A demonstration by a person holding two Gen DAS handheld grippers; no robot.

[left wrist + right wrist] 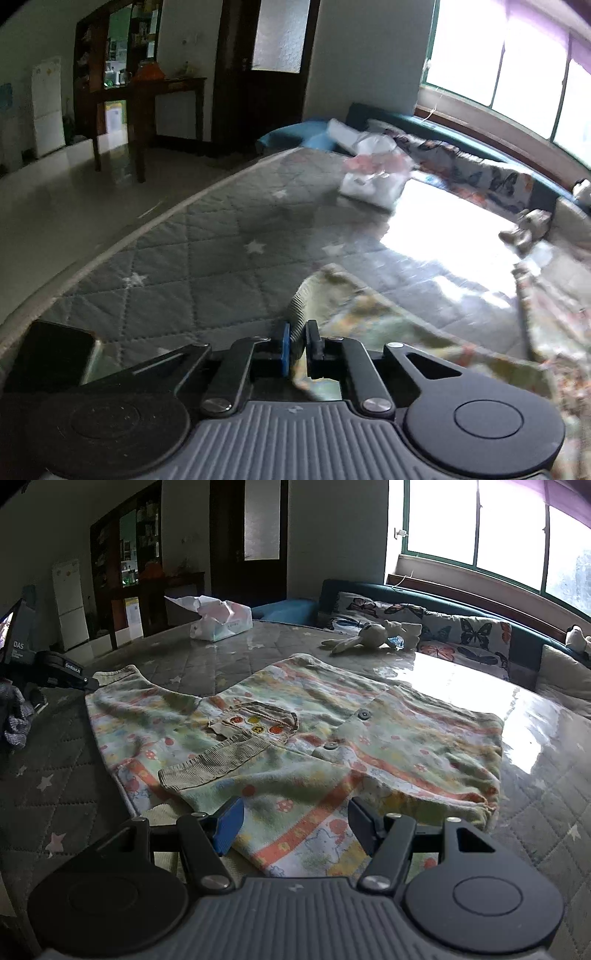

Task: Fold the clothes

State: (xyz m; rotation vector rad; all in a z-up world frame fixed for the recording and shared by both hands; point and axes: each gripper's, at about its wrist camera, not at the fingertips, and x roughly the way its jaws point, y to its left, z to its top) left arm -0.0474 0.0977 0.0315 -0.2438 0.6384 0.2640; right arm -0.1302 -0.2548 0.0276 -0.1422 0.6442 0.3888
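Observation:
A small pale-green child's garment [295, 746] with orange stripes, mushroom prints, buttons and a ribbed cuff lies spread flat on the grey quilted mattress [74, 775]. My right gripper [295, 823] is open, its fingers just above the garment's near hem. My left gripper [298, 345] is shut on the garment's ribbed sleeve cuff [301, 306]; the cloth [406, 332] trails off to the right. The left gripper also shows in the right wrist view [74, 677] at the garment's far left corner.
A tissue pack [221, 622] and a plush rabbit [365, 635] lie farther back on the mattress. Butterfly cushions [461, 635] line the window side. A dark box [20, 631] and grey cloth [14, 716] sit at the left. The mattress edge [122, 240] drops to the floor.

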